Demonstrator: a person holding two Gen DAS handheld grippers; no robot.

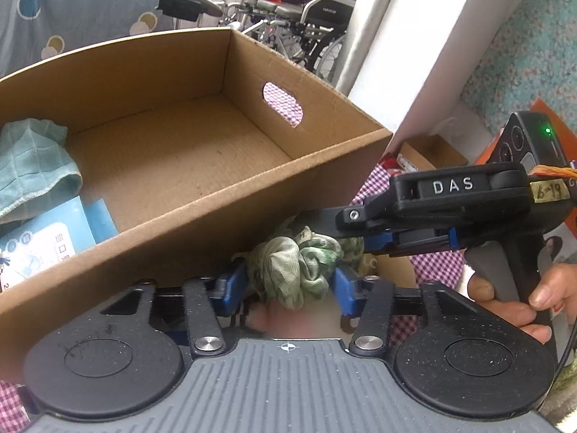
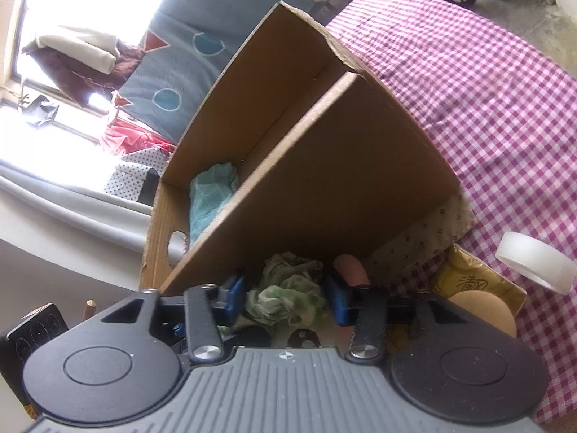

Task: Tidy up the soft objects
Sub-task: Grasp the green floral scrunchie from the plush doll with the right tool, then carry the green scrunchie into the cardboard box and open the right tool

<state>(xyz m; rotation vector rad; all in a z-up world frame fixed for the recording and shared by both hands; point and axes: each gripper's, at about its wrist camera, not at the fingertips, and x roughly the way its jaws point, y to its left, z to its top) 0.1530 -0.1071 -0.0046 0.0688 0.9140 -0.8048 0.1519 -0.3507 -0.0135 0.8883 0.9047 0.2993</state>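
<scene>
Two grippers meet at one green cloth (image 1: 299,267), bunched up just outside the near wall of the box (image 1: 202,195). The left gripper (image 1: 290,285) has the cloth between its blue fingers (image 1: 230,285), and they seem to pinch it, though the folds hide the contact. In the left view the right gripper (image 1: 346,241) reaches in from the right, its tips buried in the same cloth; in its own view the cloth (image 2: 288,296) fills the gap between its fingers, so it looks closed on it too. Inside the box a teal cloth (image 1: 32,166) lies at the left end, with a blue packet (image 1: 39,245) near it. On the checked tabletop (image 2: 487,90) a tape roll (image 2: 533,261) sits to the right, well apart from the box.
</scene>
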